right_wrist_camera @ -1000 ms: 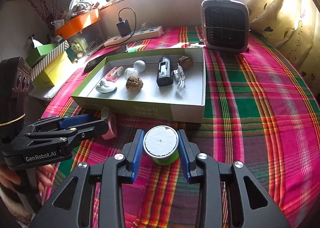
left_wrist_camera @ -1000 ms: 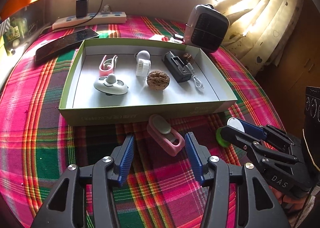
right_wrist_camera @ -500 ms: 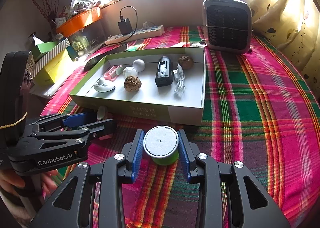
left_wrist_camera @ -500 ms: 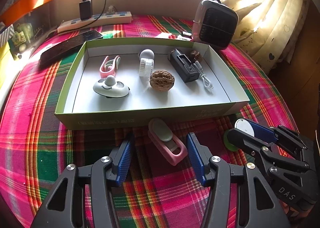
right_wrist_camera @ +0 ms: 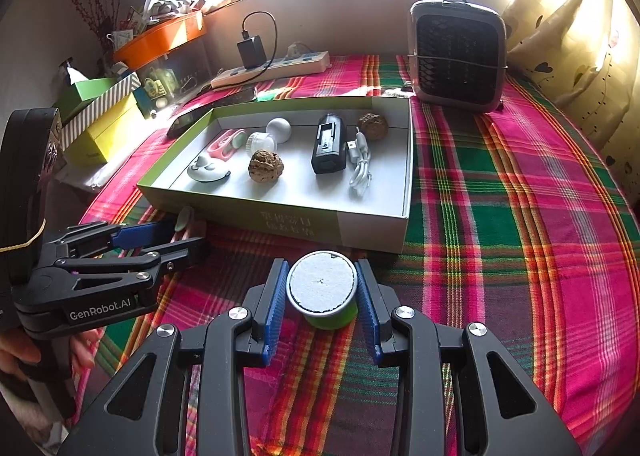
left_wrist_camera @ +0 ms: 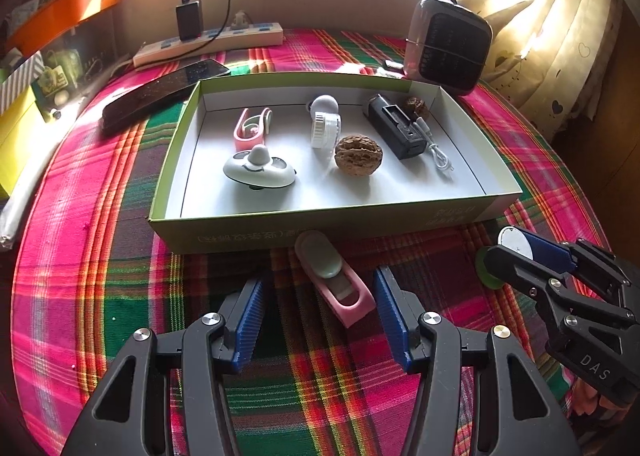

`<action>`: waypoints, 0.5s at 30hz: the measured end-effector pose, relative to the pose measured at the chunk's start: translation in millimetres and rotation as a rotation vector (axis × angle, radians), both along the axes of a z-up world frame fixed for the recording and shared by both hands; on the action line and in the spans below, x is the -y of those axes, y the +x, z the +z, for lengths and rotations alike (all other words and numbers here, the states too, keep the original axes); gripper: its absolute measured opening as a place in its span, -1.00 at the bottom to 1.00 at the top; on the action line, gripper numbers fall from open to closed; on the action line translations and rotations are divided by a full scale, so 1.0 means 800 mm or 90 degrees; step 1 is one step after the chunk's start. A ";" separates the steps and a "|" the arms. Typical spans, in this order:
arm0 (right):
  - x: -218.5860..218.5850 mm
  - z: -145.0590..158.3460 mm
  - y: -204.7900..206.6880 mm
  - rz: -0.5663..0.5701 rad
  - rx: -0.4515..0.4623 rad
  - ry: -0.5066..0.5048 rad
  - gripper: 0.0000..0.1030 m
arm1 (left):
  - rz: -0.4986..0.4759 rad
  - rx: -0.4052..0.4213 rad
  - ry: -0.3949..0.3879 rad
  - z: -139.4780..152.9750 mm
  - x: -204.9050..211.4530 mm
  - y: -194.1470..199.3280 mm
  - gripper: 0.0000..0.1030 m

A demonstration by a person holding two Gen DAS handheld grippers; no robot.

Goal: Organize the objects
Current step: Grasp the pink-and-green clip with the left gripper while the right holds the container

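1. Left wrist view: the left gripper (left_wrist_camera: 318,312) is spread wide, its blue pads well clear on either side of a pink clip (left_wrist_camera: 334,282) that lies on the plaid cloth (left_wrist_camera: 100,256), just in front of the near wall of the box (left_wrist_camera: 360,221).
2. The clip's long axis runs from near right to far left, slanted across the gap, so I judge the fingers need a slight turn before closing.
3. Right wrist view: the right gripper (right_wrist_camera: 322,306) brackets a green tub with a white lid (right_wrist_camera: 322,290); a thin gap seems to show beside each pad, so it looks released, not clamped.
4. The tub stands upright on the cloth, near the box's right front corner.
5. Each gripper is nearest its own item; the box lies straight ahead, farther away.
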State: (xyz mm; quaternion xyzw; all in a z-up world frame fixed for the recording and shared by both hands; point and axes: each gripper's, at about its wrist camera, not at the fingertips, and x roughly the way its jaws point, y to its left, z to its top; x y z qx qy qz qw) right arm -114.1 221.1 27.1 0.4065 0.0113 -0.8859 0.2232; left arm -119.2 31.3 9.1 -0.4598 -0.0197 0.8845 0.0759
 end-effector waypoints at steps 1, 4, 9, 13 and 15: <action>0.000 0.000 0.000 0.000 0.000 0.001 -0.32 | 0.001 -0.001 -0.001 0.000 0.001 0.000 0.02; -0.001 -0.001 0.000 0.002 0.002 -0.001 -0.32 | -0.001 -0.004 -0.006 -0.001 0.000 0.000 0.02; 0.002 -0.008 -0.003 0.004 0.014 0.009 -0.32 | 0.002 -0.006 -0.001 -0.001 0.001 -0.001 0.02; 0.001 -0.008 -0.003 0.005 0.014 0.009 -0.32 | 0.006 -0.004 0.009 0.000 0.004 -0.001 0.00; 0.001 -0.009 -0.003 0.005 0.013 0.010 -0.32 | 0.008 -0.004 0.010 0.000 0.005 -0.001 -0.05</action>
